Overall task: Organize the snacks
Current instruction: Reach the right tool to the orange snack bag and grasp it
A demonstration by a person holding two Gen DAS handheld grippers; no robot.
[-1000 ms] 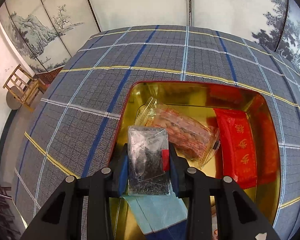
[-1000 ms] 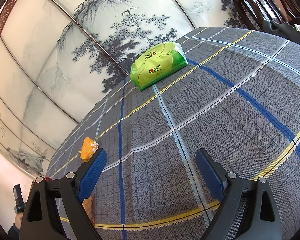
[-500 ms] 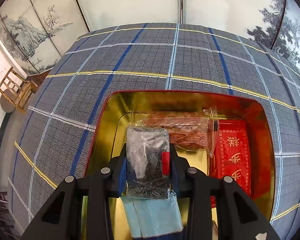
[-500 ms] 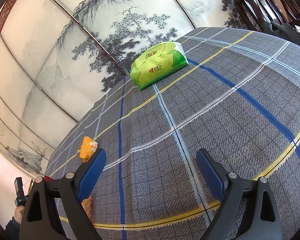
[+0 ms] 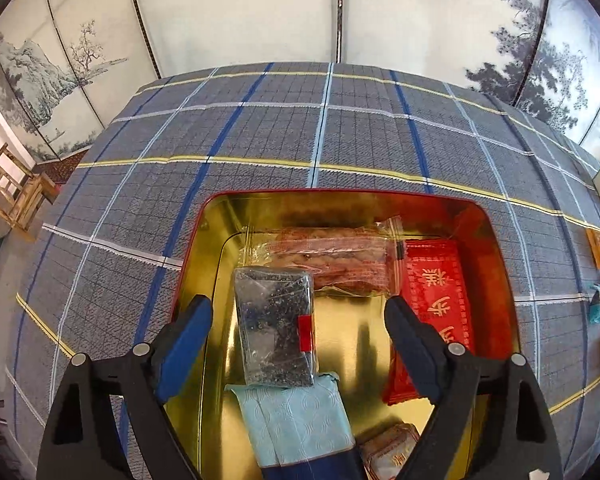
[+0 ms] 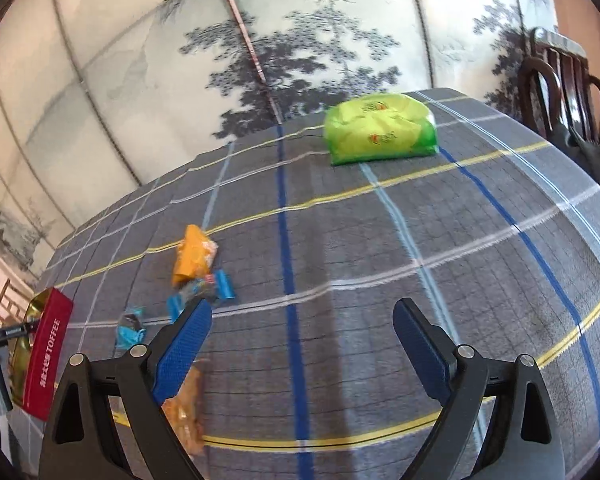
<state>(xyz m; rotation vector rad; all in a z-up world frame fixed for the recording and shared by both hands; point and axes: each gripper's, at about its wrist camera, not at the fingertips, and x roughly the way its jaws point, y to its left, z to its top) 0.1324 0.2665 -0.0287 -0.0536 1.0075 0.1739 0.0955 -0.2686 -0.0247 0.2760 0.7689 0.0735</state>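
Left tongs (image 5: 298,320) spread wide above the gold-lined tin (image 5: 496,248), holding nothing. Between the blue pads lies a clear packet of dark grains (image 5: 274,330), flat on the tin floor, its near end overlapping a pale blue embossed wrapper (image 5: 300,424). Its far end meets a clear sleeve of reddish snack (image 5: 336,258) lying crosswise near the far wall. A red printed packet (image 5: 440,292) runs along the right wall. Bare gold floor shows between the grain packet and the red one. Tin rim is red, corners rounded.

Right tongs (image 6: 298,340) also spread, nothing held, over the plaid-clothed bench (image 6: 380,260). Wide bare cloth ahead and to the right. To the left: an orange pouch (image 6: 192,256), blue-ended wrapped candies (image 6: 204,294) just beside it, one small blue candy (image 6: 130,326) apart, and a crinkled orange snack bag (image 6: 186,412) under the left finger. A green soft pack (image 6: 380,130) sits near the far edge. The tin's red side shows at far left.
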